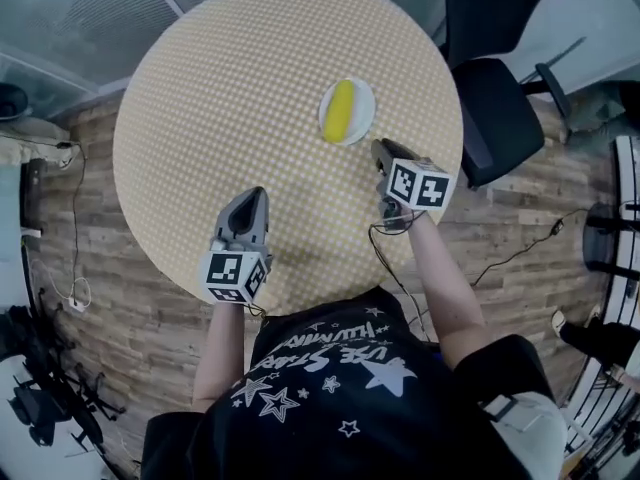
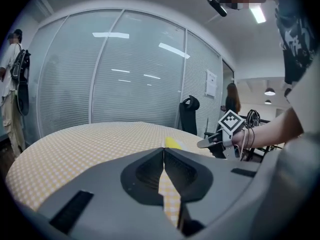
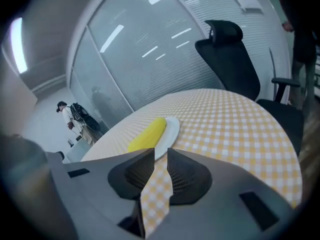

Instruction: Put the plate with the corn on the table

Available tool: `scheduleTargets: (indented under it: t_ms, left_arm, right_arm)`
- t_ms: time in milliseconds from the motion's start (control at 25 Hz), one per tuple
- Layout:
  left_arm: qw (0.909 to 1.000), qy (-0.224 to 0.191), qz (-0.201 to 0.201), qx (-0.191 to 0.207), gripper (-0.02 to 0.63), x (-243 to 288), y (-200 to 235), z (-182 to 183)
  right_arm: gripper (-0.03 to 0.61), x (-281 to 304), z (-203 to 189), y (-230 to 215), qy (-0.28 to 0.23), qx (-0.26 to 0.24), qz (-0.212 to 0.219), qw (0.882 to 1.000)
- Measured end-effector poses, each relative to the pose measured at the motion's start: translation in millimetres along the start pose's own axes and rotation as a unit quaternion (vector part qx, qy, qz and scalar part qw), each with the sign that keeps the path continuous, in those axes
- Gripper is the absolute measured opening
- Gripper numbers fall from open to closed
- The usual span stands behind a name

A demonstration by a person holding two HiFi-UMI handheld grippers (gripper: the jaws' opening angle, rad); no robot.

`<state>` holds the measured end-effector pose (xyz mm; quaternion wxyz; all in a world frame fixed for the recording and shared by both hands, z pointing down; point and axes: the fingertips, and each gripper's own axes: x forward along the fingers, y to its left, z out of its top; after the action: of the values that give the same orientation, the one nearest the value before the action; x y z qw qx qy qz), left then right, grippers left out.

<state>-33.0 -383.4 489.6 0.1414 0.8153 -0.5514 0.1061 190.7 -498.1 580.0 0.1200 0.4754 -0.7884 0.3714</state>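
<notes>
Lying on round white plate [image 1: 367, 102] — smooth yellow corn [image 1: 341, 110]; left tongs [image 1: 254, 195] together, right tongs [image 1: 381, 149] slightly apart.

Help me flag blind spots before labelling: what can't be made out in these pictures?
Right gripper view: the round white plate's near rim sits behind the right gripper's dark jaw tips.
Left gripper view: the left gripper's grey body hides nearly all of the plate; only a sliver of the yellow corn cob shows.
Head view: the person's black shirt covers part of the round checked table's near edge.
</notes>
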Motion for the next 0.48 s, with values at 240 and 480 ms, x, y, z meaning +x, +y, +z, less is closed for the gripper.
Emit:
scheduleTargets:
  t_ms: [240, 480]
  left_arm:
    - [0.9986, -0.023, -0.045, 0.013, 0.009, -28, -6, 5]
    - [0.9961, -0.046, -0.071, 0.025, 0.009, -77, 13, 8]
  right_arm:
    - [0.081, -39, -17, 48, -0.043, -0.047, 0.001, 0.998]
    - [0.081, -78, -30, 107, -0.096, -0.109, -0.026, 0.989]
